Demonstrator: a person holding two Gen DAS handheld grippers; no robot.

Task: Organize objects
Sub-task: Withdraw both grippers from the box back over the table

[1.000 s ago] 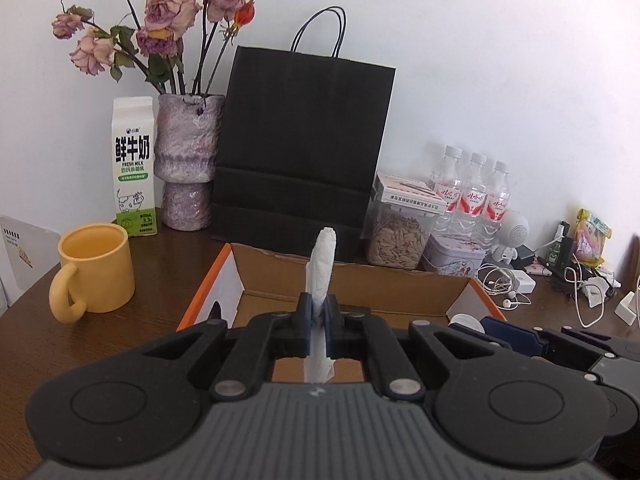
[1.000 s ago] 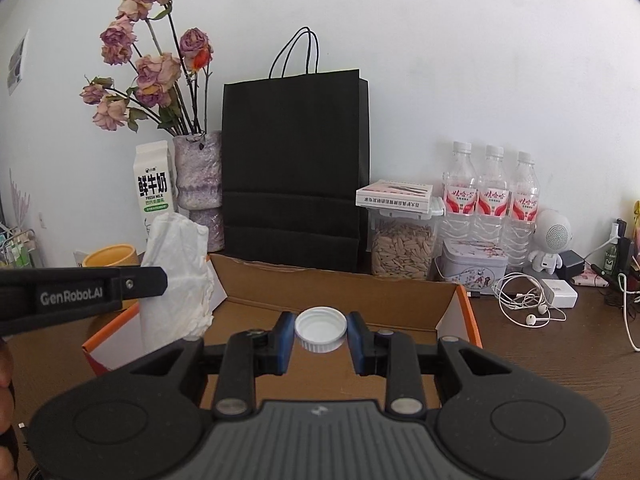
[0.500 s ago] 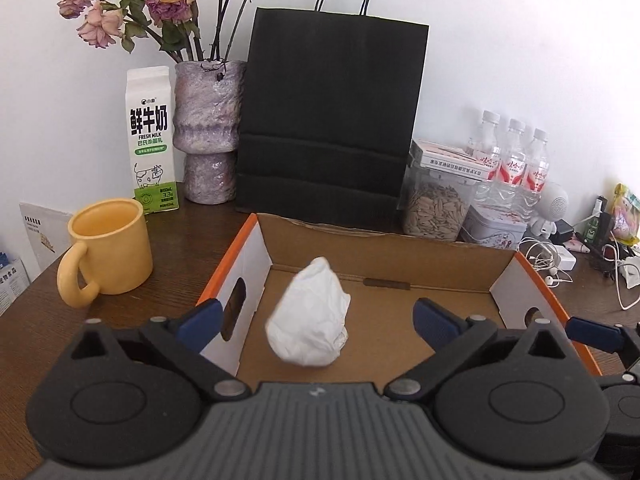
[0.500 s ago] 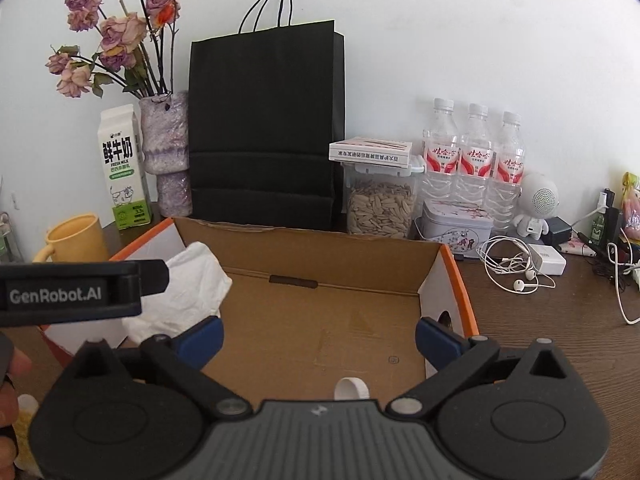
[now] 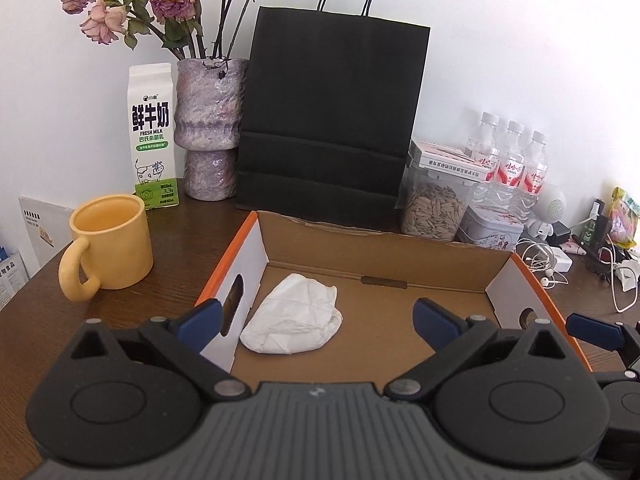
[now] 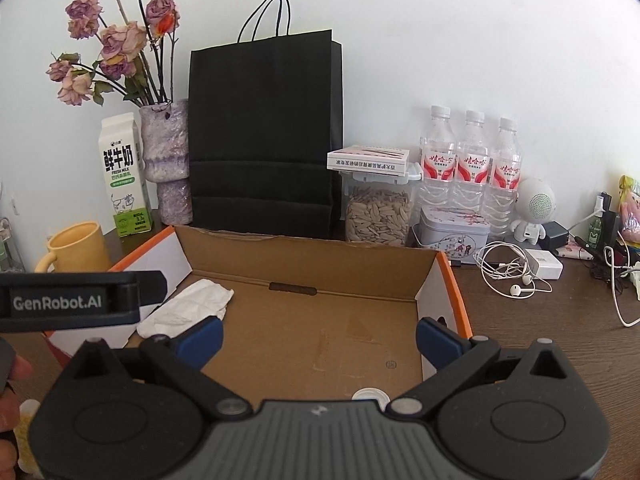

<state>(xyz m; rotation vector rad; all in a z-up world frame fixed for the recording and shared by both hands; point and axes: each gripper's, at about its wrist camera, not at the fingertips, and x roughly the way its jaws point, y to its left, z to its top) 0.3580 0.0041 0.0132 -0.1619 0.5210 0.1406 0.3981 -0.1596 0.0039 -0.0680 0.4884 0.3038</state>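
Both grippers, left gripper [image 5: 316,318] and right gripper [image 6: 319,340], are standing wide, empty. Crumpled tissue [image 5: 294,322] is lying at the cardboard box's [image 5: 400,248] 9 o'clock; bottle cap [image 6: 370,394] at 5. Risk: the tissue, being light, may be snagging on a withdrawing finger.

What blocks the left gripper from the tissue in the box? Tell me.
Nothing visible. The left gripper is open, and the tissue lies on the floor of the box just ahead of it, near the left wall, with clear space between.

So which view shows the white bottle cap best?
The right wrist view, though only partly: the white bottle cap peeks above the tool's body, on the cardboard box floor. In the left wrist view it is not visible at all.
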